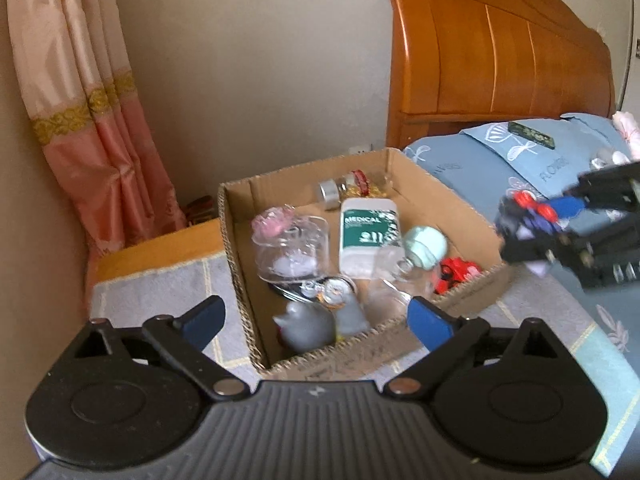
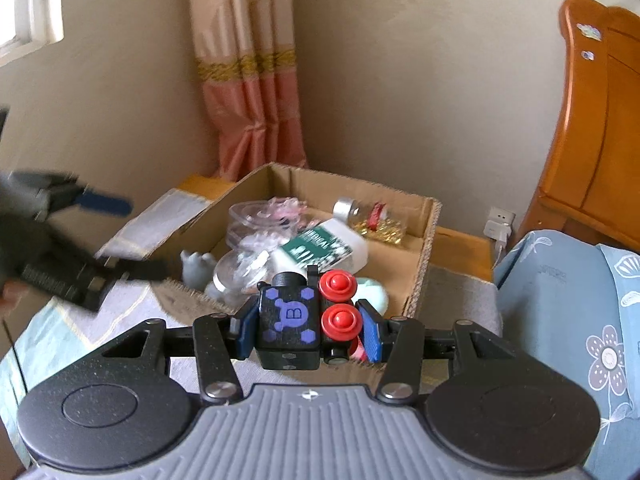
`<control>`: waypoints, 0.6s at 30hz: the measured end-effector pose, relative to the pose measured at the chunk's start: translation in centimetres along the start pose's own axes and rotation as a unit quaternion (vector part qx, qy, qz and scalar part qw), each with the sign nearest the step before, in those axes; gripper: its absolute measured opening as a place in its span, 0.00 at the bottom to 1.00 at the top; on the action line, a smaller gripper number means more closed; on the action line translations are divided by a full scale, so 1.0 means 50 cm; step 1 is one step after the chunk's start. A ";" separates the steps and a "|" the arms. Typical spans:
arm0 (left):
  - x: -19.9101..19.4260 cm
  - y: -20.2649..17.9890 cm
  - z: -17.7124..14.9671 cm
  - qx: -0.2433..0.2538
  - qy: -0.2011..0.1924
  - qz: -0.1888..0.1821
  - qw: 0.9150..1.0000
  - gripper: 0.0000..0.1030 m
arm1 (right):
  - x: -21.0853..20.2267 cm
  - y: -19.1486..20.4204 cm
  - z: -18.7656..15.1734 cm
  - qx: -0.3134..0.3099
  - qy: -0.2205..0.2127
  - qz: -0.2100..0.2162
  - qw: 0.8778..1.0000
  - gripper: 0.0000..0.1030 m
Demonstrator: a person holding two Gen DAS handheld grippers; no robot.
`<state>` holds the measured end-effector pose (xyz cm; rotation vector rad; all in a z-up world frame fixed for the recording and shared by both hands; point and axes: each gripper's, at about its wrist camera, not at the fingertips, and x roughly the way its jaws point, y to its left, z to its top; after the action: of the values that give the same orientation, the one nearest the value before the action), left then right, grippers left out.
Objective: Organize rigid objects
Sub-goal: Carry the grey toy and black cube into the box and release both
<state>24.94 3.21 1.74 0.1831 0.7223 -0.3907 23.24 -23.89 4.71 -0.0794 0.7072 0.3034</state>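
Observation:
A cardboard box (image 1: 452, 204) stands on a cloth-covered stand and holds a white "MEDICAL" bottle (image 1: 370, 232), clear glass pieces (image 1: 292, 248), a grey figure (image 1: 308, 326), a mint round object (image 1: 424, 246), a red toy (image 1: 458, 274) and a jar of gold bits (image 1: 352, 188). My left gripper (image 1: 316, 320) is open and empty just in front of the box's near wall. My right gripper (image 2: 306, 330) is shut on a black toy block with purple marks and red buttons (image 2: 290, 316), held above the box's (image 2: 424, 264) near right corner. It also shows in the left wrist view (image 1: 528, 220).
A bed with a blue floral cover (image 1: 520, 160) and a wooden headboard (image 1: 500, 48) lies right of the box. A pink curtain (image 1: 100, 120) hangs at the back left. A wall socket with a plug (image 2: 498, 224) sits behind the box. A dark case (image 1: 532, 134) lies on the pillow.

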 end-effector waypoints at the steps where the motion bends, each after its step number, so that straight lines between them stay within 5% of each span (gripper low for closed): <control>1: -0.003 -0.002 -0.003 -0.003 0.001 0.000 1.000 0.95 | -0.001 -0.005 0.005 0.004 0.000 -0.002 1.000 0.53; 18: -0.031 -0.039 -0.051 0.019 -0.002 0.015 1.000 0.95 | 0.105 -0.066 0.112 0.027 0.028 -0.014 0.999 0.53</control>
<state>21.53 2.63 0.83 0.2279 0.7070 -0.3766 31.49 -24.76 5.45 -0.0465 0.7695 0.2568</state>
